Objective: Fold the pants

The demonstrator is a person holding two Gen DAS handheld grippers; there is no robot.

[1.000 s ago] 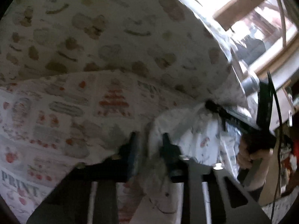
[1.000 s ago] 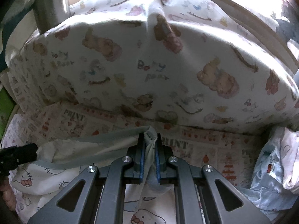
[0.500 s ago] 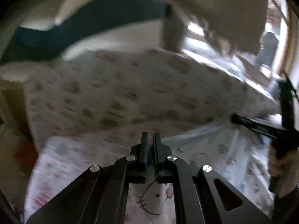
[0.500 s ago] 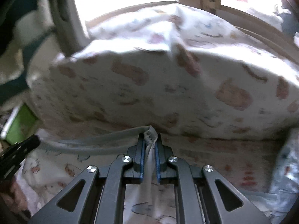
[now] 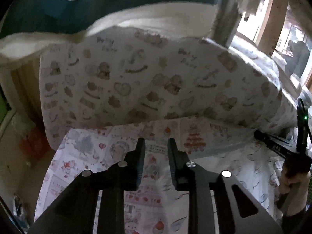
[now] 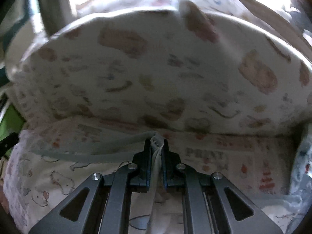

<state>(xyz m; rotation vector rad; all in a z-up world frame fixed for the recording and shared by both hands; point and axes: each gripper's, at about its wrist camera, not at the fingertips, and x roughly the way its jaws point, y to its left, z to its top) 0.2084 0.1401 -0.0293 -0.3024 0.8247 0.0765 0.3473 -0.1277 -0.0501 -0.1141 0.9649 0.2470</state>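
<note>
The pants (image 6: 46, 183) are white with small cartoon prints and a pale grey-green waistband (image 6: 93, 146). They lie on a printed sheet. My right gripper (image 6: 157, 142) is shut on the waistband's end. In the left wrist view the pants (image 5: 243, 167) lie at the lower right, and the waistband (image 5: 220, 146) runs up to the right gripper (image 5: 259, 134) held by a hand. My left gripper (image 5: 155, 142) is open and empty over the printed sheet, just left of the pants.
A big cushion with bear prints (image 5: 156, 83) rises behind the sheet (image 5: 83, 150), and it also fills the right wrist view (image 6: 156, 78). More bunched clothes (image 6: 302, 171) lie at the right. A window frame (image 5: 263, 19) is at the far right.
My left gripper has let go of the pants and opened, swinging left and up. My right gripper keeps its hold on the waistband.
</note>
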